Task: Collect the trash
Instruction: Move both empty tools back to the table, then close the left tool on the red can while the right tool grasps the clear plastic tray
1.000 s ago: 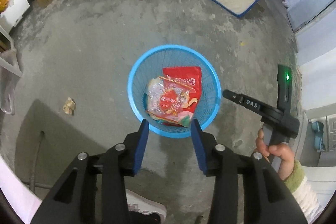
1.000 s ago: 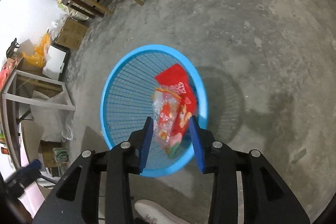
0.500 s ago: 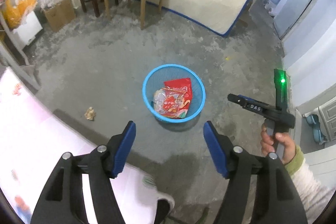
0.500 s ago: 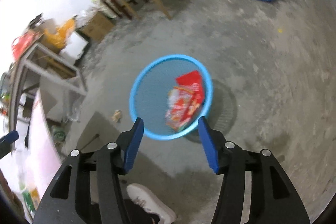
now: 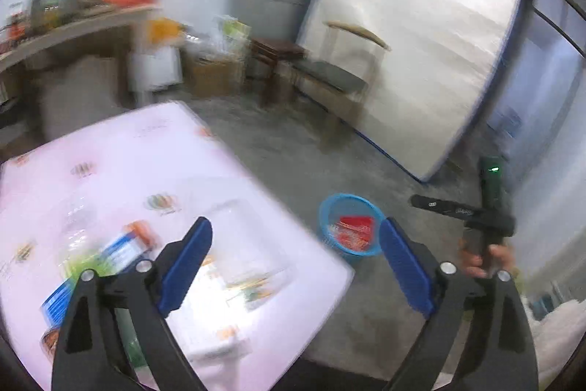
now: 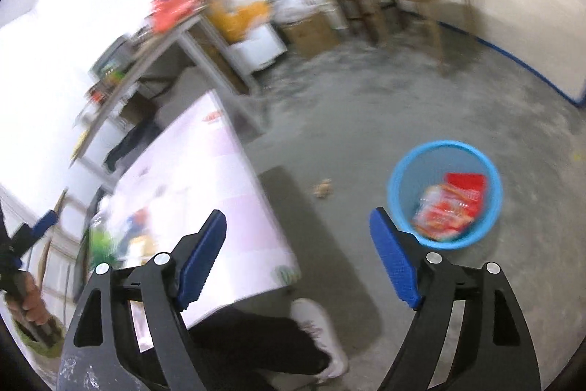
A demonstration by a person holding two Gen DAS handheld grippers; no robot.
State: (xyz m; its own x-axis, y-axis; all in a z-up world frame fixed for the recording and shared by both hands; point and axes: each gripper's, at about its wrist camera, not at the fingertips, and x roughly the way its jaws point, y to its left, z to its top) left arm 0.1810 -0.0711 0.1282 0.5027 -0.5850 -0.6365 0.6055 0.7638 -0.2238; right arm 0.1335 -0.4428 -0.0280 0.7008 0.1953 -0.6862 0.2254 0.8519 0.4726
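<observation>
Table point(image 5: 121, 163) with pale pink cloth fills the left near field; blurred litter on it, a blue-and-white wrapper point(image 5: 121, 250) and clear plastic beside it, details too smeared to name. Left gripper point(image 5: 293, 262) hangs over the table's near right corner, jaws spread wide, holding nothing; the wrapper lies just left of its left finger, long axis seemingly running near-left to far-right. Right gripper point(image 6: 296, 262) likewise released and empty, over the table edge and floor, with table litter further to its left. Bin point(image 6: 445, 195) sits on the floor to the right, well apart from the table, red packets point(image 6: 450, 206) already in it. Judgement: left gripper is nearer the wrapper; next reach goes left and down.
</observation>
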